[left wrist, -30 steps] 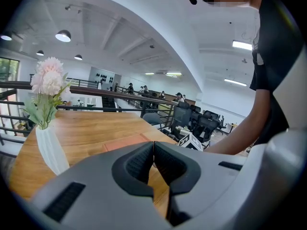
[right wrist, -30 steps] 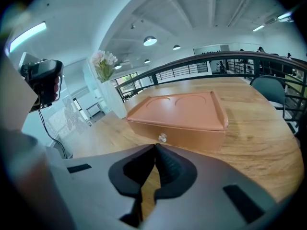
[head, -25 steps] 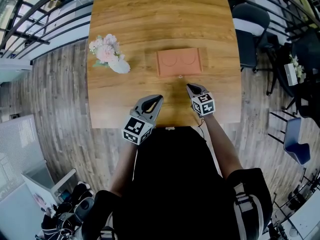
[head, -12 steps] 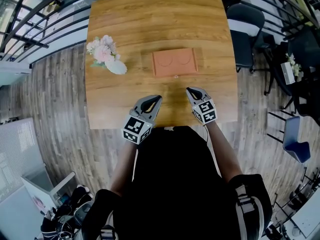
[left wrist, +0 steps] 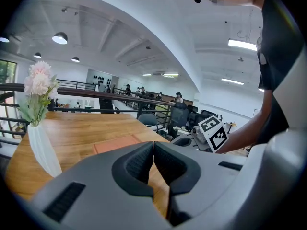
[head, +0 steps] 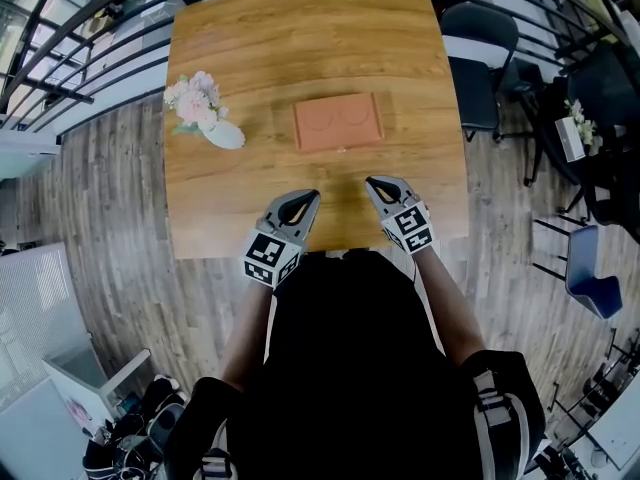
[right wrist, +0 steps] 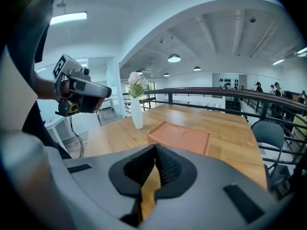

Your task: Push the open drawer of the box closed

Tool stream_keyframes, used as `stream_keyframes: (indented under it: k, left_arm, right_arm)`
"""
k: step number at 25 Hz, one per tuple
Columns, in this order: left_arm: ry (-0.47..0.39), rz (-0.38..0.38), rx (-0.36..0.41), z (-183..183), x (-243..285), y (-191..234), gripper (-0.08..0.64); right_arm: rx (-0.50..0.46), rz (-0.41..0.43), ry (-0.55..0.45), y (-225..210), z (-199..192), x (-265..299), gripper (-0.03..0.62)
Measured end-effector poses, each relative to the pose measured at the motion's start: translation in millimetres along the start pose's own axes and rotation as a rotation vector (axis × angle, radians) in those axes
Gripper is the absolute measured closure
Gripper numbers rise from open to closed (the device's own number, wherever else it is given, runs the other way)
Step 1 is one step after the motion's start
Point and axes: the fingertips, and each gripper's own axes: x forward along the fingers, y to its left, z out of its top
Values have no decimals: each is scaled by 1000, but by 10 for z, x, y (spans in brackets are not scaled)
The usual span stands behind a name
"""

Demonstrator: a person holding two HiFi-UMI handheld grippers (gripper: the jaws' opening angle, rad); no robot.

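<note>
A: Head view: wooden table (head: 300, 38) filled the frame. Flat orange box (head: 338, 122) sat near its middle, well apart from both claws. Off to the box's left stood a vase of flowers (head: 205, 116), clear of the path.
B: Claws?
A: Both hovered over the near edge, left gripper (head: 305, 197) and right gripper (head: 374, 182), touching nothing. Each gripper view showed its jaws pressed together with nothing between them.
B: Drawer?
A: Small knob (head: 343, 151) on the box's near face marked the drawer front. Couldn't tell how far out it stood; looked almost flush.
B: Then I'd use the right one, jaws together as a blunt tip. Go in low and square on the front beside the knob and push straight away. Box looked light, so brace its far side with the left or it'd slide.
</note>
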Motion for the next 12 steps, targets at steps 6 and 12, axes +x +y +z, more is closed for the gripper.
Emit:
stream_keyframes:
  k: [6,12]
  left_arm:
    - [-2,16,3,-4,31,-56,537]
    - [3,33,-5,-65,37,-103,537]
  right_arm:
    - [-25,12,5,27,6,-148,577]
    - [-52,45,6,146,-13,-257,577]
